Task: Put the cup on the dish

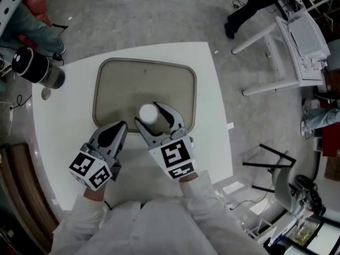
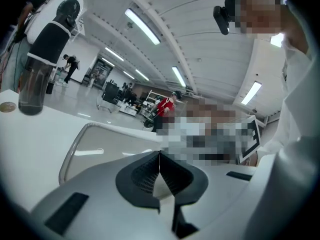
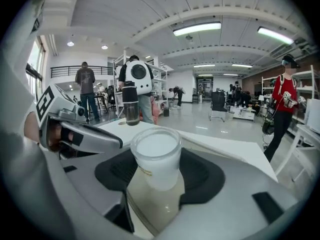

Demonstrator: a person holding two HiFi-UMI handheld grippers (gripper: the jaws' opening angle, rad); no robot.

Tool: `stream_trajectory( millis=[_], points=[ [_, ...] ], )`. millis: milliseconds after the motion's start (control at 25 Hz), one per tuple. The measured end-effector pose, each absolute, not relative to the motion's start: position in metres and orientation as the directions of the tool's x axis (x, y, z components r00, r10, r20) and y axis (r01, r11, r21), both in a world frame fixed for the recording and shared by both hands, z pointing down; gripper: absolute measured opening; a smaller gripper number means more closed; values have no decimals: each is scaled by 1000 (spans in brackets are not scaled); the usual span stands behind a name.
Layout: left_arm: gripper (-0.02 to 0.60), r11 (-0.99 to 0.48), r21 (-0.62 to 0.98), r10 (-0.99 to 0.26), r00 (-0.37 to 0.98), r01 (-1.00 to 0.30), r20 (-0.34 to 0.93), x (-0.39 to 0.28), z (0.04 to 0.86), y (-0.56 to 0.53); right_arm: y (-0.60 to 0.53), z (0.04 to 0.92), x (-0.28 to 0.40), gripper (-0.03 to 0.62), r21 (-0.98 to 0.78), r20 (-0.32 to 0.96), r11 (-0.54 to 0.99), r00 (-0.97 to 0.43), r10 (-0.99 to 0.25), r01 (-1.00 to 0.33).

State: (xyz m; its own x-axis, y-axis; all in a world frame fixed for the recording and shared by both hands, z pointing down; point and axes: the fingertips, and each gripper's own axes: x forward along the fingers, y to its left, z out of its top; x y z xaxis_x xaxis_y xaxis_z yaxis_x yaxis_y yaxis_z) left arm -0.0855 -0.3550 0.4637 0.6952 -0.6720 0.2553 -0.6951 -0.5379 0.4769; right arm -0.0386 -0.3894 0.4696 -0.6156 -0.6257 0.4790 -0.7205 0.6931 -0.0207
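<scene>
White table [image 1: 212,116] on a grey polished floor in a big open hall. Right gripper [image 1: 146,115] fingers pinch a white cup [image 3: 156,154], one black pad on each side of its wall, cup upright with the mouth up. The cup sits over the near part of the beige dish [image 1: 114,84], right of its middle; can't tell whether its base touches the dish. Left gripper [image 1: 121,126] fingers are pressed together, nothing between them, tips at the dish's near rim just left of the cup. White sleeves behind both grippers at the table's near edge. Dark bottle [image 1: 37,68] stands at the table's far left corner, with a small round disc [image 1: 46,93] just beside it.
</scene>
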Motion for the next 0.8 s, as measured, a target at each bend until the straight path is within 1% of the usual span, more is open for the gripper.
stream_trajectory(
  millis=[240, 800],
  points=[
    [9, -521, 513, -677, 696, -682, 239, -82, 480, -369, -408, 491, -41, 268, -23, 497, 676, -595, -631, -737],
    [9, -486, 548, -665, 695, -681, 274, -93, 504, -378, -440, 519, -40, 269, -20, 515, 640, -557, -652, -768]
  ],
)
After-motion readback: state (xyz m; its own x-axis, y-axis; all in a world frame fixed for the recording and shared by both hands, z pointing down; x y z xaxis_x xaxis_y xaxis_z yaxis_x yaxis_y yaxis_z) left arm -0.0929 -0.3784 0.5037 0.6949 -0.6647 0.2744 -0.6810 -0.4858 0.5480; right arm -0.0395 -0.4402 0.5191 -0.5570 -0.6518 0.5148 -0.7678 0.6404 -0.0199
